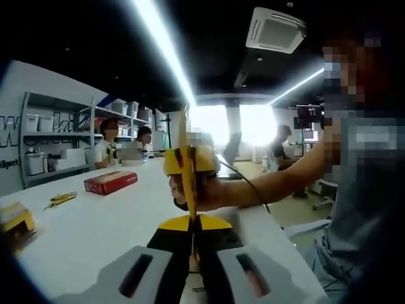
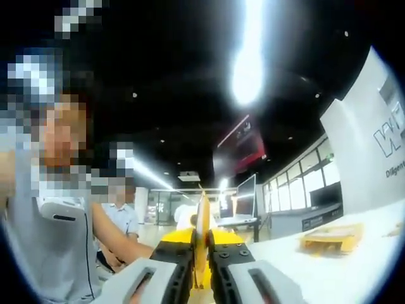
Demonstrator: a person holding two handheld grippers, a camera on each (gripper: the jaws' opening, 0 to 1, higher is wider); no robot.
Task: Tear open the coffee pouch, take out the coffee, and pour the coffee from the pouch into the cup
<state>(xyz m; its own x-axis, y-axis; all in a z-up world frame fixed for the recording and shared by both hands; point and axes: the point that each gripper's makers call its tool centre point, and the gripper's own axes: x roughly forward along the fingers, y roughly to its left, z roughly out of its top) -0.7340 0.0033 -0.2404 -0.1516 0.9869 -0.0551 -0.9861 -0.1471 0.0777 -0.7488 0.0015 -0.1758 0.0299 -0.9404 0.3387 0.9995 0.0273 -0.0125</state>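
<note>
The coffee pouch is a thin yellow sachet, seen edge-on in both views. In the left gripper view it rises straight up out of my left gripper, whose jaws are shut on its lower end. Higher up, my right gripper, yellow and held by a person's hand, is clamped on the pouch's upper part. In the right gripper view the same pouch stands as a narrow yellow strip between the closed jaws of my right gripper. The pouch is held in the air above the white table.
A red box lies on the table at the left, with a small yellow tool and a yellow device nearer the edge. Another yellow object sits on the table. Shelves and seated people are behind.
</note>
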